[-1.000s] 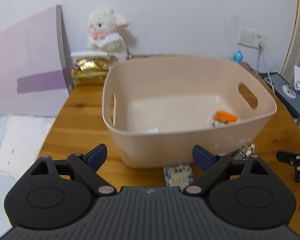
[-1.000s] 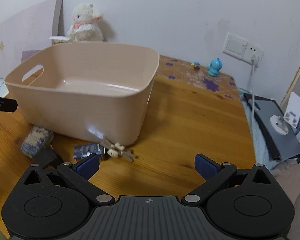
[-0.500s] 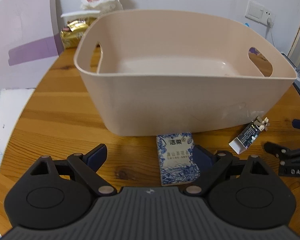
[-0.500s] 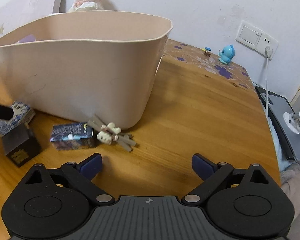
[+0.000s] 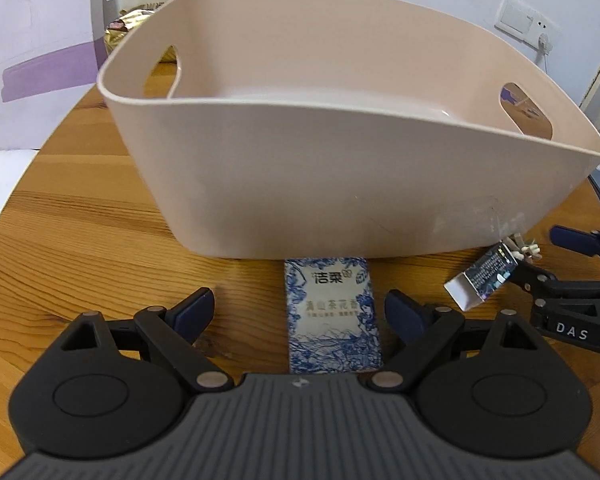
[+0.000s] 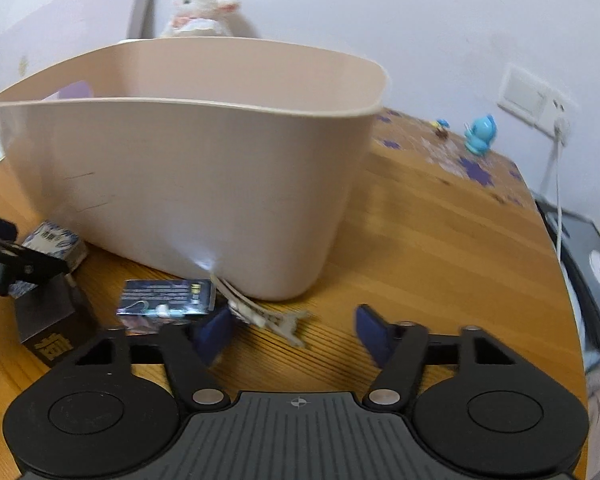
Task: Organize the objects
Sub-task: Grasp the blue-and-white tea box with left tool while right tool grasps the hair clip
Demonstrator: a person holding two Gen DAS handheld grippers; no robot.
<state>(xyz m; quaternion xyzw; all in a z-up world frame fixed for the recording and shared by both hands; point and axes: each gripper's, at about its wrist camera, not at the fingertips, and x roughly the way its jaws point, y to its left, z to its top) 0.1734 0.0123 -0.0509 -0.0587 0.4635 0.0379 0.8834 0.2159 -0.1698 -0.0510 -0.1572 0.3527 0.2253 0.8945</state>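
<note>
We count one beige bin, one blue-and-white tissue pack, one dark small box and one pale clip on the wooden table. The left gripper, low at frame centre, stands wide open astride the pack, gripping nothing. The right gripper, also open and empty, sits over the clip, beside the box.
</note>
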